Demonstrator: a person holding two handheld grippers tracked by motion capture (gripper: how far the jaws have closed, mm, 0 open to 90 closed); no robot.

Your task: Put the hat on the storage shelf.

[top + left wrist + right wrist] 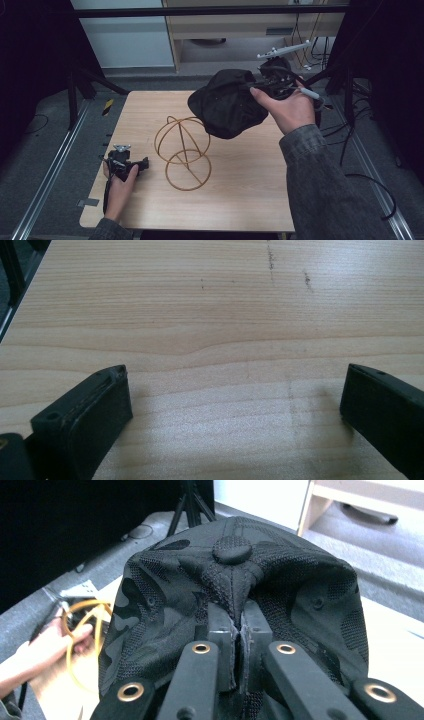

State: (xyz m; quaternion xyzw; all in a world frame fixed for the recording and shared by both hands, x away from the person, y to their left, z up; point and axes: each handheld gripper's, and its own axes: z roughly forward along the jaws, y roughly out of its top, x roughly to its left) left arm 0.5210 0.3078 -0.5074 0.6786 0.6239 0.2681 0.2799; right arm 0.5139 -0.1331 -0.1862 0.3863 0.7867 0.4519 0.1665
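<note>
A black mesh cap [227, 102] hangs in the air above the far middle of the table, held by my right gripper [260, 86]. In the right gripper view the jaws are pinched together on the cap's fabric [240, 630] just below its top button [232, 550]. A yellow wire stand [182, 152], made of rings and curved rods, sits on the table below and to the left of the cap. My left gripper [145, 163] rests low at the table's left side, jaws wide apart over bare wood [235, 390], just left of the stand.
The light wooden table [250, 200] has free room on its right and front. Metal rails [50, 170] run along the floor on both sides. Cables [370, 185] lie at the right. A tripod leg [75, 95] stands at the far left.
</note>
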